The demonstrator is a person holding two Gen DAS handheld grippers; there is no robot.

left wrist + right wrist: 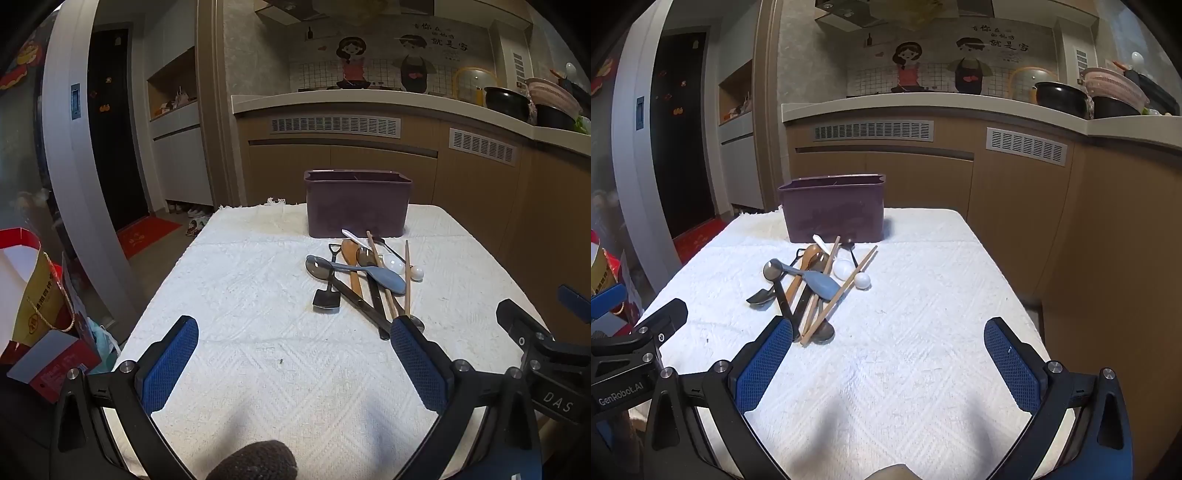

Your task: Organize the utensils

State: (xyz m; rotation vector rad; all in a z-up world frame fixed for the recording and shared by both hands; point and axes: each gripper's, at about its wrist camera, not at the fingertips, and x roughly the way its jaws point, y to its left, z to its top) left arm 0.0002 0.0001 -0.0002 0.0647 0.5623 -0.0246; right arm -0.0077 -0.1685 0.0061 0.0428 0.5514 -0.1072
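White textured cloth (236,295), kitchen counter (332,101) behind

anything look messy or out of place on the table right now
Yes: the utensils lie in a crossed heap on the white cloth in front of the purple holder, spoons and chopsticks overlapping at odd angles. Nothing looks spilled or broken.

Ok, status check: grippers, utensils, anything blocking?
Left gripper open, empty. Right gripper open, empty. Utensils piled on the cloth before the purple bin, none visibly in it. Nothing blocking.
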